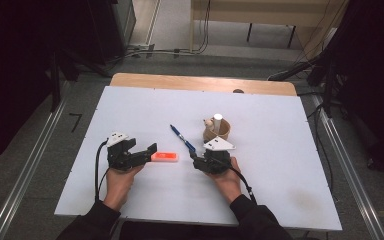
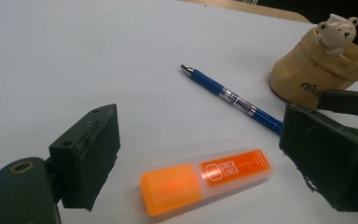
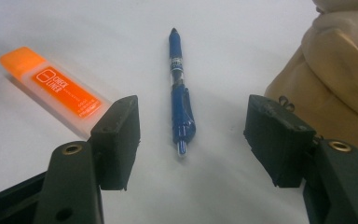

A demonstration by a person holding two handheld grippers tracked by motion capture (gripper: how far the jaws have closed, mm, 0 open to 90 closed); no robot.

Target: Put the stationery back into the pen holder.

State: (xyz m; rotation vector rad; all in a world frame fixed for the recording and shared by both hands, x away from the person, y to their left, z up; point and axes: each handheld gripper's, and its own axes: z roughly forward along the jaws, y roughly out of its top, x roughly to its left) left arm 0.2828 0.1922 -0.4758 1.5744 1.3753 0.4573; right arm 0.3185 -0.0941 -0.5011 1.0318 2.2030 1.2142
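An orange highlighter [image 1: 164, 157] lies flat on the white table [image 1: 280, 165], left of centre. My left gripper [image 1: 150, 152] is open, its jaws on either side of the highlighter [image 2: 205, 179] without touching it. A blue pen [image 1: 182, 139] lies slanted near the middle. My right gripper [image 1: 202, 152] is open just behind the pen's near end. In the right gripper view the pen [image 3: 177, 93] lies between the spread jaws of that gripper [image 3: 191, 140], clear of both pads, and the highlighter [image 3: 56, 86] is at the left.
A tan pouch-shaped holder [image 1: 217, 131] with a small bear figure and a white stick stands just behind my right gripper. It rises close on the right in the right gripper view as the holder [image 3: 335, 70]. A bare wooden strip [image 1: 200, 82] runs along the table's far edge.
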